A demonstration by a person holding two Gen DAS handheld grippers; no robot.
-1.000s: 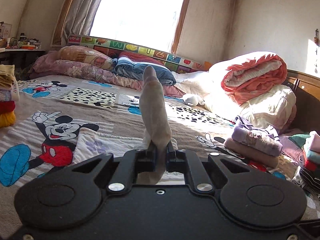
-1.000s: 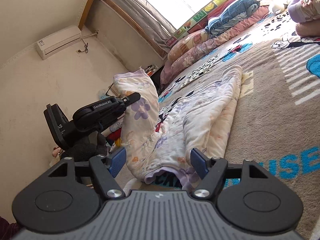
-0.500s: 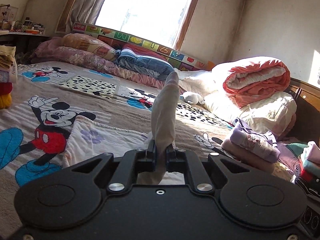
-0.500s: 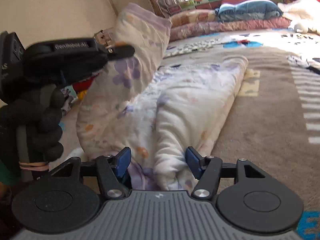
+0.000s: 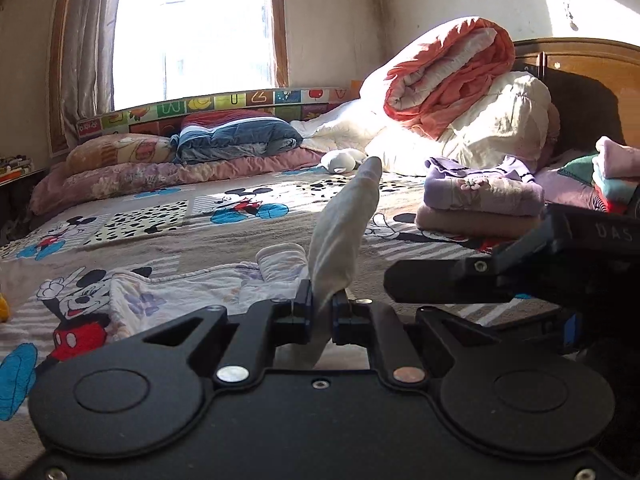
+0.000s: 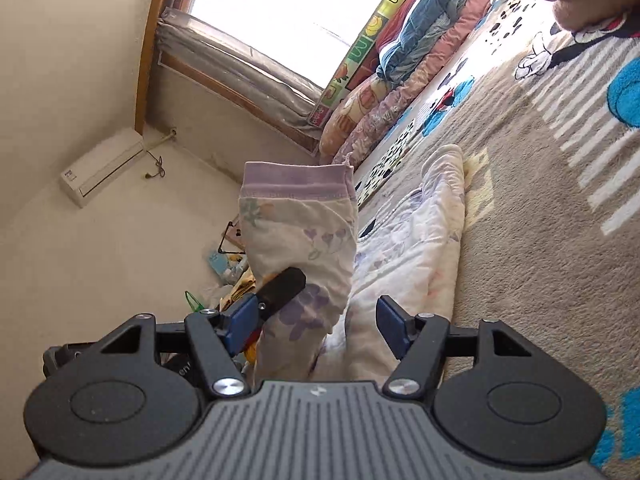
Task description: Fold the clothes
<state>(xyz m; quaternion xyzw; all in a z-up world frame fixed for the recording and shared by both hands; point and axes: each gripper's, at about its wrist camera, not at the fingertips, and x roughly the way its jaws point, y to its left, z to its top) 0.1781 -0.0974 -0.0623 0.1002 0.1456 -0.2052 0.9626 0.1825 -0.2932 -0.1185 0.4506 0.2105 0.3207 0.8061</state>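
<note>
Centre of the left wrist frame: the left gripper (image 5: 321,314) pinches a raised fold of floral garment (image 5: 344,232), the rest lying on the cartoon-print bedspread (image 5: 160,236). In the right wrist frame, lower centre, the right gripper (image 6: 316,322) is spread wide around the cloth

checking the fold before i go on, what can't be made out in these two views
- Left wrist view: the floral garment below the clamp is hidden by the left gripper body.
- Left wrist view: the folded pile is cut off by the right edge.
- Right wrist view: the garment's near end is hidden behind the right gripper.
- Right wrist view: the clutter by the wall is too small to identify.
</note>
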